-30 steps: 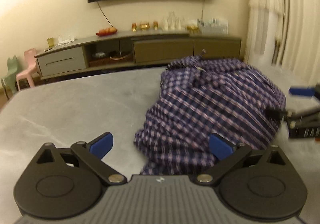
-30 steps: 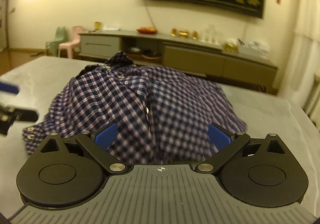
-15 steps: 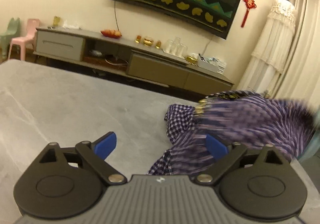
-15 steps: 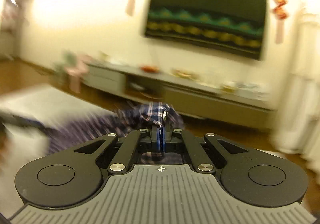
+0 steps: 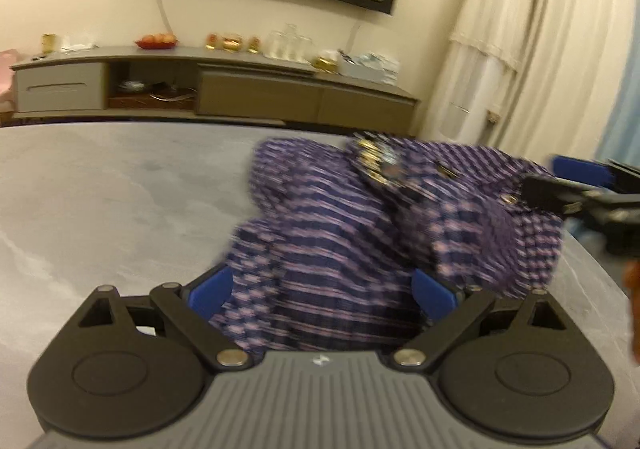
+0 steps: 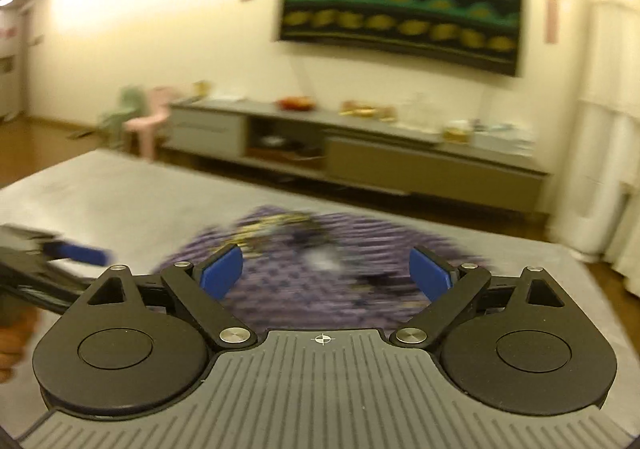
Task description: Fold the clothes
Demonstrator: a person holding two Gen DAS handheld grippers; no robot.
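Crumpled plaid shirt (image 5: 360,233) on the grey desk (image 5: 100,201), both grippers spread apart.

The left gripper (image 5: 322,295) stands wide, its blue pads flanking the shirt's near edge at lower centre of its frame. The right gripper (image 6: 326,275), likewise wide and holding nothing, sits above the blurred shirt (image 6: 320,277), centre frame. A low sideboard (image 5: 224,85) and dark wall hanging (image 6: 400,5) lie beyond.
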